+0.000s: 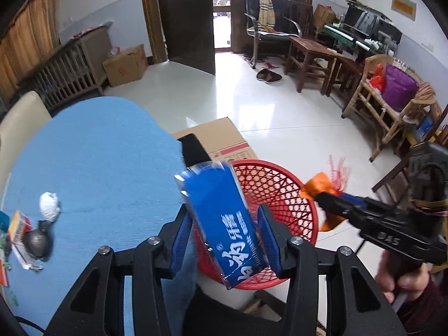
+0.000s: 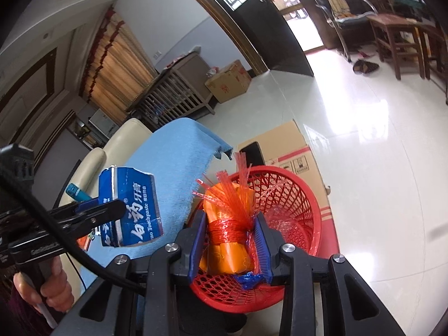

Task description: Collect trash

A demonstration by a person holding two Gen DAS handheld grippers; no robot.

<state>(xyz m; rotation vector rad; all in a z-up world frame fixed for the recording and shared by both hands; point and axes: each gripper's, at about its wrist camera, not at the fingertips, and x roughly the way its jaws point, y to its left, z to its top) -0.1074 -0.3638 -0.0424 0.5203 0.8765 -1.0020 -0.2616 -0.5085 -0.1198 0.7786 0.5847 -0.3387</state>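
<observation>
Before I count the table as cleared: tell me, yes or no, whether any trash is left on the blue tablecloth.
Yes: a crumpled white paper ball and some wrappers lie on the blue tablecloth in the left wrist view.

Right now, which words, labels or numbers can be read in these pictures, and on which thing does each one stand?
"Toothpaste": on the blue cardboard toothpaste box, after cut-off letters; its large white Chinese characters are partly hidden.
"DAS": on the black right tongs body.
Brown cardboard carton by the red plastic basket: symbols too small.
</observation>
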